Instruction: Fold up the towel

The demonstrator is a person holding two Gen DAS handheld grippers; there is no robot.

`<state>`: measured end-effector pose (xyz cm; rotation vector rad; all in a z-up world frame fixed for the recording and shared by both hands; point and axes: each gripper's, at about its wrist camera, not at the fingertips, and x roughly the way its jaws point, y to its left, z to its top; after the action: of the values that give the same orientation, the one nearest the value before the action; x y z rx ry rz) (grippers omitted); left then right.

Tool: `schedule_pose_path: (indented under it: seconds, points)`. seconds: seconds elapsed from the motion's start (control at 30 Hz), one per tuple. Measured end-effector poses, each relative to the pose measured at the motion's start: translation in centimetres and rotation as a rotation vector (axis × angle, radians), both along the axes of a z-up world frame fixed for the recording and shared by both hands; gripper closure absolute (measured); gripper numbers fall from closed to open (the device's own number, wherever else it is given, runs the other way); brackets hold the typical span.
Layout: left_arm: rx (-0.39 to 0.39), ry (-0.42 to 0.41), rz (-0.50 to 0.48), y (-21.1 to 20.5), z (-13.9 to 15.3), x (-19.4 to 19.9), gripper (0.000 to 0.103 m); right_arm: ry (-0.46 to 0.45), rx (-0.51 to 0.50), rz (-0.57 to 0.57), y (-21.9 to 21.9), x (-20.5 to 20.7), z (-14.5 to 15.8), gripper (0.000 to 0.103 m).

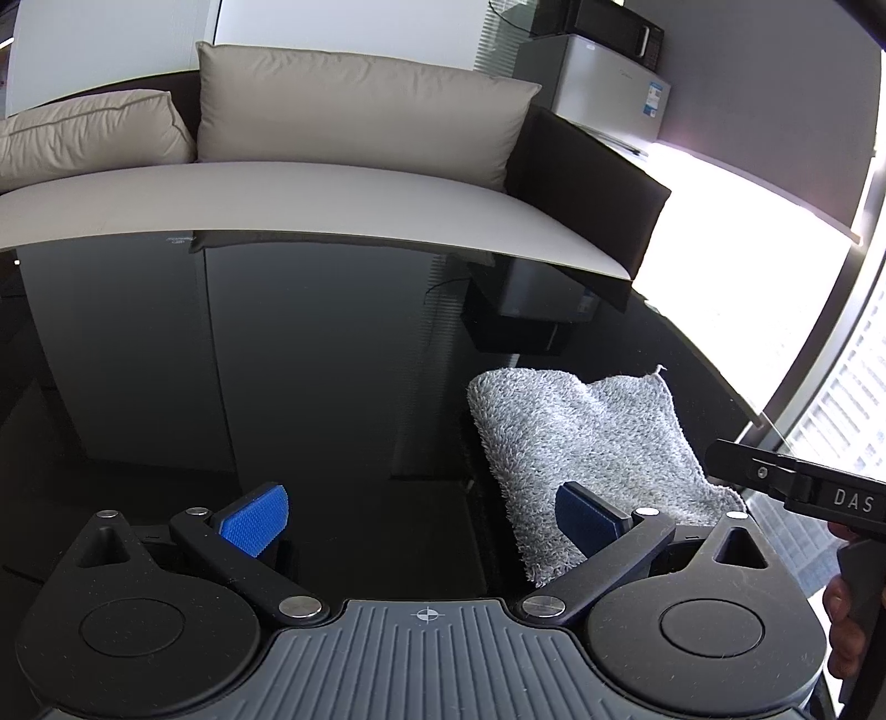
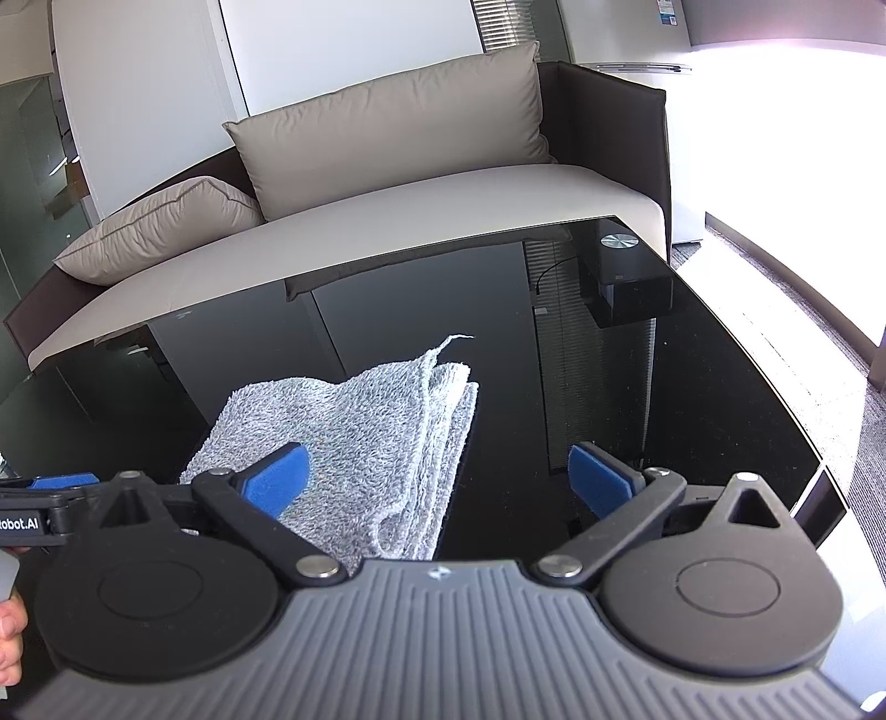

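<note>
- The grey, fluffy terry towel [image 1: 592,454] lies folded on the glossy black glass table [image 1: 332,360], its stacked layers showing along the right edge in the right wrist view [image 2: 354,443], with a loose thread sticking up from its far corner.
- The left gripper [image 1: 423,520] has its blue-padded fingers [image 1: 257,518] spread wide apart with nothing between them; its right finger lies over the towel's near edge as the camera sees it, though whether it touches the cloth is hard to judge.
- The right gripper [image 2: 437,479] is likewise spread wide and holds nothing; its left blue pad [image 2: 282,479] shows in front of the towel, and its right pad is over bare glass.
- In the left wrist view, the black body of the right gripper comes in at the right edge, just beside the towel's near right corner.
- Beyond the table stands a low sofa with a beige seat and dark brown frame [image 2: 387,221], carrying two beige cushions [image 1: 354,111].
- A silver mini fridge [image 1: 603,88] with a black microwave on top [image 1: 609,25] stands at the back right.
</note>
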<state>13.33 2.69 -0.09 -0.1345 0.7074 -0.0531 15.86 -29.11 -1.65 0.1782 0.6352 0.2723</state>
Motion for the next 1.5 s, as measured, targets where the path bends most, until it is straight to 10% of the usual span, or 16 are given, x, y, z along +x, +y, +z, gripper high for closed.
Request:
schedule_pose_path:
  seconds: [1.5]
  points:
    - [0.057,-0.048,0.027,-0.4,0.7,-8.1,0.001,-0.017,-0.019,0.026,0.0,-8.9,0.6,0.001]
